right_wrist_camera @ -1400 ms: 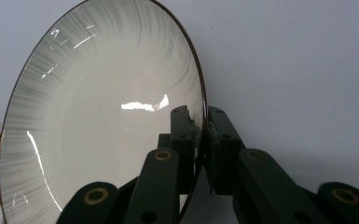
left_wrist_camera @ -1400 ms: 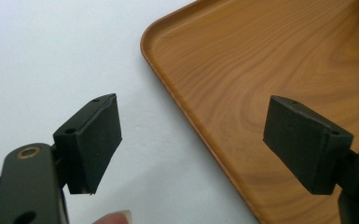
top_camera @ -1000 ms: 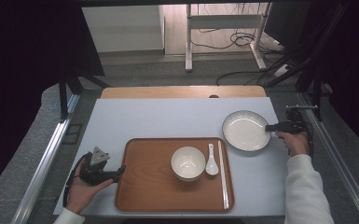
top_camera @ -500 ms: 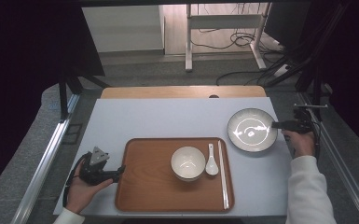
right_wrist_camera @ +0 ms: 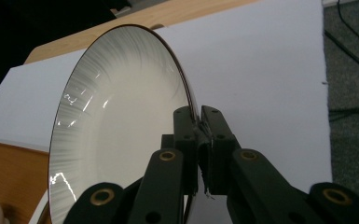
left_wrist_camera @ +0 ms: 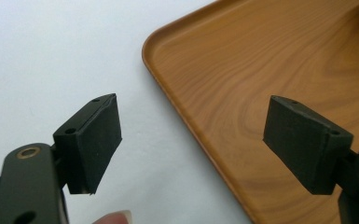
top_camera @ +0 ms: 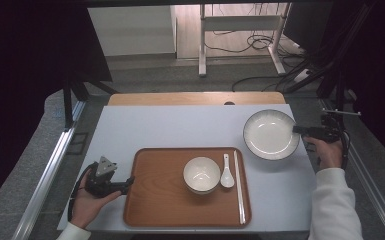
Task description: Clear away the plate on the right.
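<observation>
Plate sits at the far right of the table, its rim clenched by the right gripper. Left gripper waits spread wide beside the tray. I'd keep that rim grip level and move slowly toward the tray.

Tray perhaps half cut off

Brown wood-grain tray, white plate with dark rim, black claw

White dark-rimmed plate – rim pinched, right of tray
</observation>
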The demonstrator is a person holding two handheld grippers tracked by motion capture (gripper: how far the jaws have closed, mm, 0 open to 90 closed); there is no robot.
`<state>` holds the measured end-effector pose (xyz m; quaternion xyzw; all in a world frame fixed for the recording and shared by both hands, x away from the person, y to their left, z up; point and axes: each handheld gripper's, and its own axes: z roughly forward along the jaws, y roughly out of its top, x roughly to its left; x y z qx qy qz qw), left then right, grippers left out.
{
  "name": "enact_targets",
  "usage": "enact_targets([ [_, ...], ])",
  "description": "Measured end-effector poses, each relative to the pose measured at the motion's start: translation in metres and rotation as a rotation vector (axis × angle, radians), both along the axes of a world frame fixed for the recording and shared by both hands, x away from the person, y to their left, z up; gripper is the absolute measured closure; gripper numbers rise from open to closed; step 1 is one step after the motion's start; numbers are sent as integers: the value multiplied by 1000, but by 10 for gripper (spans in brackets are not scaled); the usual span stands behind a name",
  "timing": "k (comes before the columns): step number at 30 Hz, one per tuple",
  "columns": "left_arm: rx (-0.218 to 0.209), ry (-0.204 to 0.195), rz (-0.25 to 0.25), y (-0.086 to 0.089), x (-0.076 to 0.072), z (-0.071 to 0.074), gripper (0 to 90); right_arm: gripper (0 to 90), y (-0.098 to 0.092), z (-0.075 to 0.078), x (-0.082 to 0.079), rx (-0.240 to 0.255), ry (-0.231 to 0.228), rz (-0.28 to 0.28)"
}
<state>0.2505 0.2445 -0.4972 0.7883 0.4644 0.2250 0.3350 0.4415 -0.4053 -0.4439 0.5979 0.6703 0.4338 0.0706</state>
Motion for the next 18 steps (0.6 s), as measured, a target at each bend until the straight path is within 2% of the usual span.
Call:
enact_targets([
  [2,-62,-1,-1,1,3,7,188,864,5,5,-2,-5,-10,21],
  [3,-62,-1,-1,1,3,7,188,864,8,7,-3,-7,-23,26],
  [5,-98,-6,-4,-1,6,14,188,865,12,10,-4,-4,-35,43],
  [8,-118,-7,-8,-3,7,18,188,865,16,13,-5,-11,-44,50],
  [9,-133,-5,-14,-4,8,20,188,864,19,16,-7,-6,-59,54],
  [16,-168,-3,-17,-8,14,29,189,864,33,25,-10,19,-89,99],
  [18,-179,-6,-26,-14,19,36,190,864,43,32,-14,24,-109,124],
])
